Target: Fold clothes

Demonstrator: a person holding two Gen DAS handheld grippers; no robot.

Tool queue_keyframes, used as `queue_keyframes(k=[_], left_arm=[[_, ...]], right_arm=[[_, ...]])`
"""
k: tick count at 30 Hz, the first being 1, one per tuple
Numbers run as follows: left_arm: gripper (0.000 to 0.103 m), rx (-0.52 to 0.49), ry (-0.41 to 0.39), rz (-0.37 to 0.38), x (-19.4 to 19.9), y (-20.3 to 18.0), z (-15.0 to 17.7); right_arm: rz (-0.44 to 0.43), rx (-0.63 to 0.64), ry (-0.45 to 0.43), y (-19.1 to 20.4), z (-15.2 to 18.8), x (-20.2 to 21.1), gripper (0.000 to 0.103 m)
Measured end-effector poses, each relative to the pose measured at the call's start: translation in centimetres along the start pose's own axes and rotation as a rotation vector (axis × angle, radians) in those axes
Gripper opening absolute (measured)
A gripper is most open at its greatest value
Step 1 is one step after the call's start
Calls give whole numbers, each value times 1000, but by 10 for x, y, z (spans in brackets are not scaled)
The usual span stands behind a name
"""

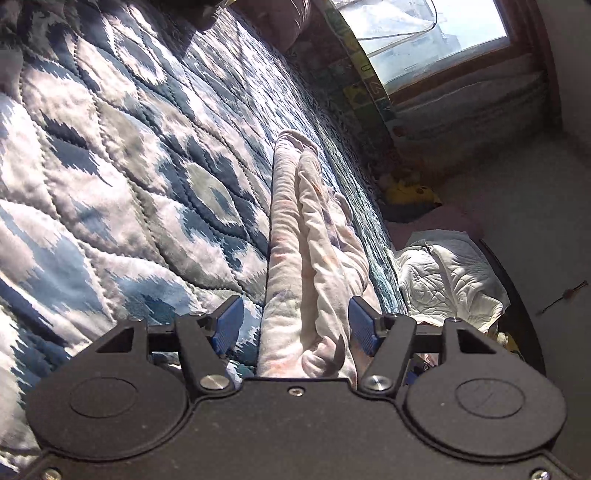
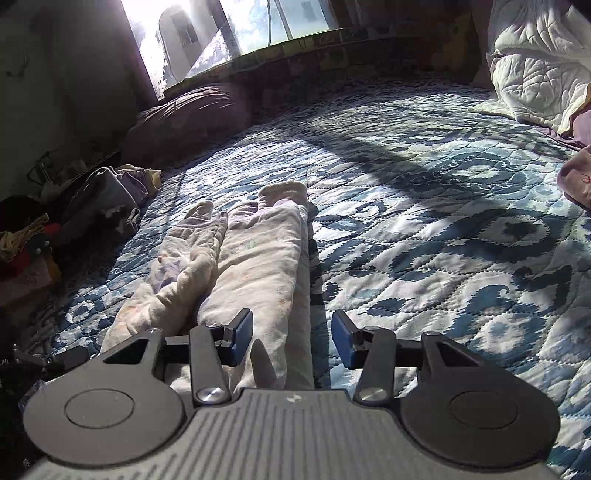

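The garment (image 2: 255, 266), a pale, faintly printed piece of clothing, lies on the bed on top of a blue-and-white patterned quilt (image 2: 424, 229), folded lengthwise into a long narrow strip. One crumpled sleeve or leg portion rests along its left side in the right wrist view.

Left gripper (image 1: 295, 326): jaws spread wide, holding nothing. The near end of the garment (image 1: 295, 266) lies between the two blue pads (image 1: 229, 325), neither of which presses on the cloth (contact on the right-hand pad cannot be ruled out).

Right gripper (image 2: 291, 338): jaws likewise apart and empty, positioned over the garment's near right edge, with the left pad above the cloth and the right pad above the quilt.

Surroundings: a window (image 2: 236, 26) behind the bed, a purple pillow (image 2: 192, 118) below it, a white quilted blanket (image 2: 535, 62) at the far right corner, and a heap of bags and clothes (image 2: 96, 199) at the left of the bed.
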State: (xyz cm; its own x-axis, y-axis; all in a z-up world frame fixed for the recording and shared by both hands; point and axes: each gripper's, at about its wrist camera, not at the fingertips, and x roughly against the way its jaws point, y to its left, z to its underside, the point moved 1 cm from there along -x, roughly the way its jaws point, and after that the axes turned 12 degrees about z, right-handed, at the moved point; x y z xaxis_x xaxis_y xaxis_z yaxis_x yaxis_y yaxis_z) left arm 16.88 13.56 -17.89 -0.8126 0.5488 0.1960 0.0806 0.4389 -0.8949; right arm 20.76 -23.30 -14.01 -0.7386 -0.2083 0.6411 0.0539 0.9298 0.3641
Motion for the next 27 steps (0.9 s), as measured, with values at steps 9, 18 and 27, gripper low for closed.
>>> queue_keyframes(k=[9,18,27], left_arm=[[71,206,17,48,2,5,6],[70,310,55,-43,-10,3,12],[70,422,15,-54,-9,5,16]], right_arm=[[-231,-425,105,-48,39,-19,65],[-388,-541,175,-57,35,-37,79],[-349,-439,277,-26,22,-50,80]])
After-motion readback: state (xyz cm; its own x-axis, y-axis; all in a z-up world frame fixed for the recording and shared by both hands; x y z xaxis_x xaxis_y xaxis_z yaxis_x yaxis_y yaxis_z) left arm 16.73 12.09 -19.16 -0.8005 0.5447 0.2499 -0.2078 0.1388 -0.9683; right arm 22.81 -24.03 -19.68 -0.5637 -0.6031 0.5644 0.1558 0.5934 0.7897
